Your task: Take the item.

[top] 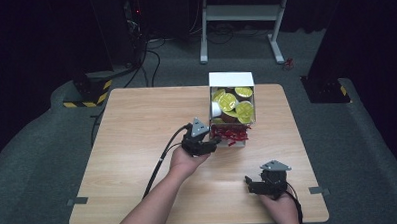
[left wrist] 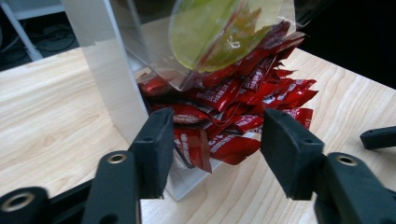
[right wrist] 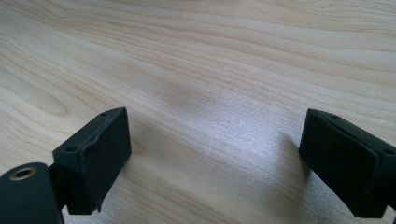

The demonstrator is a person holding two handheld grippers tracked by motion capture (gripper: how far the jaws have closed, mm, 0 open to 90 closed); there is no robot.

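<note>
The left gripper point(top: 211, 143), matte black with blocky rubber-faced pads and a grey three-cornered plate on top, sits at the near end of a clear plastic box point(top: 231, 83) in the high view; in the left gripper view its jaws are parted, standing either side of a heap of red sachets point(left wrist: 243, 112) without pressing on them, one pad right beside the box's frosted corner wall. The sachets are glossy, crinkled foil packets with white print, piled loosely at the open near end of the box and spilling toward the wooden table point(top: 137, 144). Behind them, in the upper compartment, lie round capsules with shiny yellow-green foil lids point(top: 229, 102). The right gripper point(top: 254, 186) rests near the table's front edge, well apart from the box, its jaws spread wide over bare pale wood grain with nothing between them.
</note>
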